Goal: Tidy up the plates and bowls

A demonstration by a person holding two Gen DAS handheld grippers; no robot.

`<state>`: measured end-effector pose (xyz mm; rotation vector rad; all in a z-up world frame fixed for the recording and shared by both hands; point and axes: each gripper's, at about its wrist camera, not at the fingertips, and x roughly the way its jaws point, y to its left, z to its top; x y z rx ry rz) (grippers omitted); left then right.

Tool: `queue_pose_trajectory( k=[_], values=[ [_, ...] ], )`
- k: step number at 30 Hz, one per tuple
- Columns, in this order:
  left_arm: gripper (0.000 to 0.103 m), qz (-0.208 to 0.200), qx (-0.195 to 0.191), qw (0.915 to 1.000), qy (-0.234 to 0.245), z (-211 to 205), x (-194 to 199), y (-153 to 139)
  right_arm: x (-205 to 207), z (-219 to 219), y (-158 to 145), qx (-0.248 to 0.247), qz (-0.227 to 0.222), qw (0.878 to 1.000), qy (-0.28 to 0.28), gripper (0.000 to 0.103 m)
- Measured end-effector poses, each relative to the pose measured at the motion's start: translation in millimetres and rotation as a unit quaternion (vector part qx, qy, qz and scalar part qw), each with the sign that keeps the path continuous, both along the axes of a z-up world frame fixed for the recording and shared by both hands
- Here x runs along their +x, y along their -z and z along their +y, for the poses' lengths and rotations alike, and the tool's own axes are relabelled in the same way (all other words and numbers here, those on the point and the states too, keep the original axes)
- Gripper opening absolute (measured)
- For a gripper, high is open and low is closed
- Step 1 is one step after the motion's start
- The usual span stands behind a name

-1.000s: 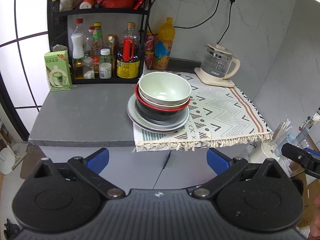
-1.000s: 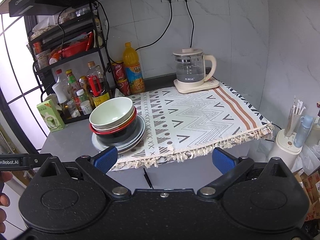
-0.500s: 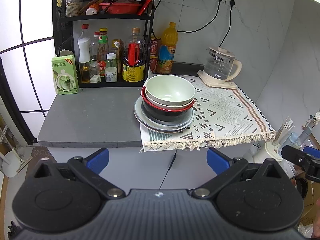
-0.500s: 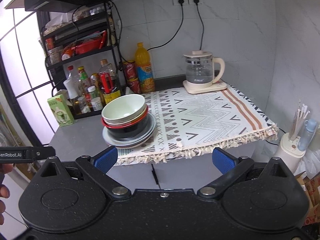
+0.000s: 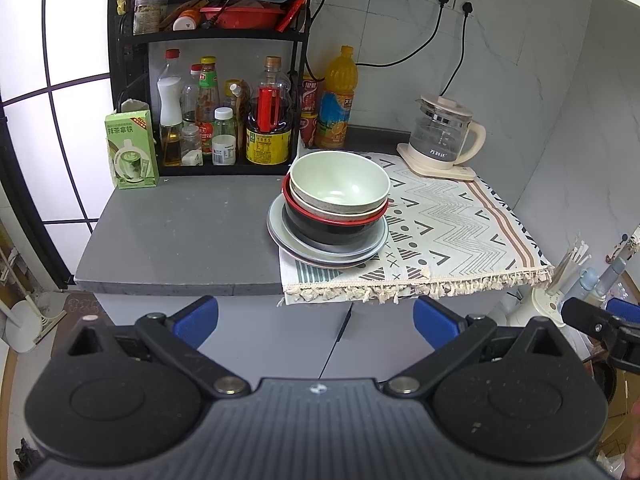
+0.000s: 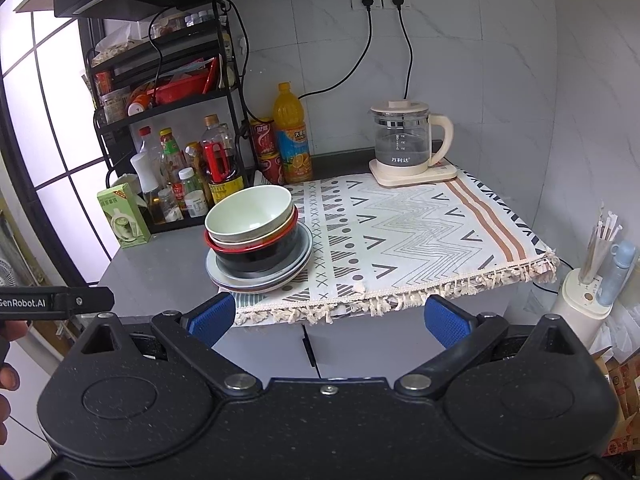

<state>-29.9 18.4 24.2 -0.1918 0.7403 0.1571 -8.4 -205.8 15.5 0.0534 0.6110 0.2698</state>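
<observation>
A stack of dishes stands at the left edge of a patterned cloth (image 5: 460, 224) on the grey counter (image 5: 180, 236). On top is a pale green bowl (image 5: 340, 180) (image 6: 250, 210), nested in a beige bowl, then a red-rimmed black bowl (image 5: 332, 228) (image 6: 256, 254), all on grey plates (image 5: 320, 254) (image 6: 296, 268). My left gripper (image 5: 316, 320) is open and empty, held off the counter's front edge. My right gripper (image 6: 326, 318) is open and empty, also in front of the counter.
A black rack (image 5: 216, 36) with sauce bottles stands at the back left, with a green carton (image 5: 130, 150) beside it. An orange juice bottle (image 5: 340, 100) and a glass kettle (image 5: 444, 136) stand at the back. A white holder with straws (image 6: 588, 292) stands off the right edge.
Both grippers have drawn back from the counter, so the stack looks smaller and farther. Nothing on the counter has moved.
</observation>
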Motion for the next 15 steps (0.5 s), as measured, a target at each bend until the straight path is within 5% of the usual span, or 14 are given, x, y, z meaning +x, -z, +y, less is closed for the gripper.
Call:
queue_pose_trajectory(
  k=[15],
  values=[
    [0.103,0.008,0.001,1.0000,0.004,-3.6,0.2,4.3,2.5,-4.2,2.4,-0.002,0.006,1.000,0.004,0.102]
  ],
)
